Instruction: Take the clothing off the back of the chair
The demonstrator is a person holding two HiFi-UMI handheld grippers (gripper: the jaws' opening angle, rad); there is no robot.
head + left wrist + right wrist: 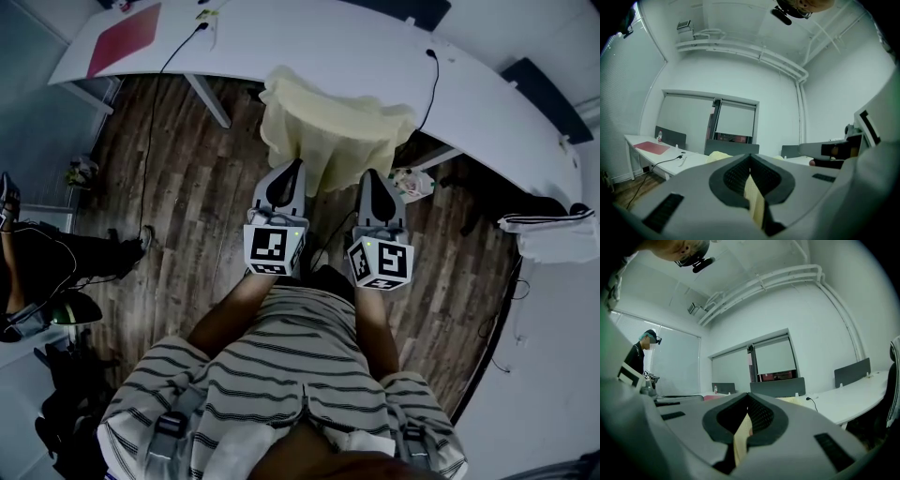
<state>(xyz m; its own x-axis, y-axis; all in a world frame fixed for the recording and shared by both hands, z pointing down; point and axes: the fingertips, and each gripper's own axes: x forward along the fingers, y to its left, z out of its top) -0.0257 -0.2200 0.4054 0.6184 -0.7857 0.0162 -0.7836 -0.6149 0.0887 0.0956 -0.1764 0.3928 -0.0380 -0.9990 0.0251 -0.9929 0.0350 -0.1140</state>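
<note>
In the head view a pale yellow piece of clothing (pixel 333 131) hangs in front of me, its far side against the edge of the white table (pixel 375 52). My left gripper (pixel 296 165) is shut on its near left edge and my right gripper (pixel 369 176) is shut on its near right edge. The two grippers are side by side and point level. Between the closed pads of the left gripper (pixel 750 161), the left gripper view shows a yellow fold of cloth (pixel 754 199). The right gripper (pixel 747 404) pinches the cloth (pixel 739 441) the same way. The chair itself is hidden under the cloth.
The curved white table carries a red mat (pixel 127 39) and a black cable (pixel 159 80) that runs down to the wooden floor. A white striped garment (pixel 548 225) lies at the right. A person (pixel 42 262) stands at the left. A small bag (pixel 412 183) sits on the floor.
</note>
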